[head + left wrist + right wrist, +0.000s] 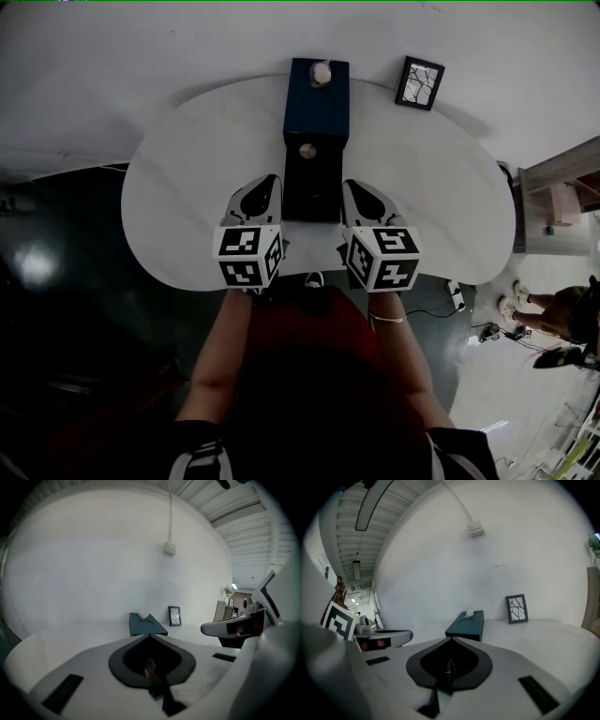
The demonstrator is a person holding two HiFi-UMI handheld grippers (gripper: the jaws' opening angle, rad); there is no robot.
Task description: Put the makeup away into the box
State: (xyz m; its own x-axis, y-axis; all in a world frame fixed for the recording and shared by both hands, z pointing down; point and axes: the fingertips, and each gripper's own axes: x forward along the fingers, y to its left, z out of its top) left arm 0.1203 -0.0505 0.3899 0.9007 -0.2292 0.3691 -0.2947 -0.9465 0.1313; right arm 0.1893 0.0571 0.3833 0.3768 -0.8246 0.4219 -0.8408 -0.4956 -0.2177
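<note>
left tongs (270, 181) and right tongs (352, 186) closed beside the box (317, 114).

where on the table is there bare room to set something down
The white table is bare left of the blue box, out to the left rim, and again right of it, in front of the picture frame. The front middle is crowded: the left tool and right tool flank the black tray.
</note>
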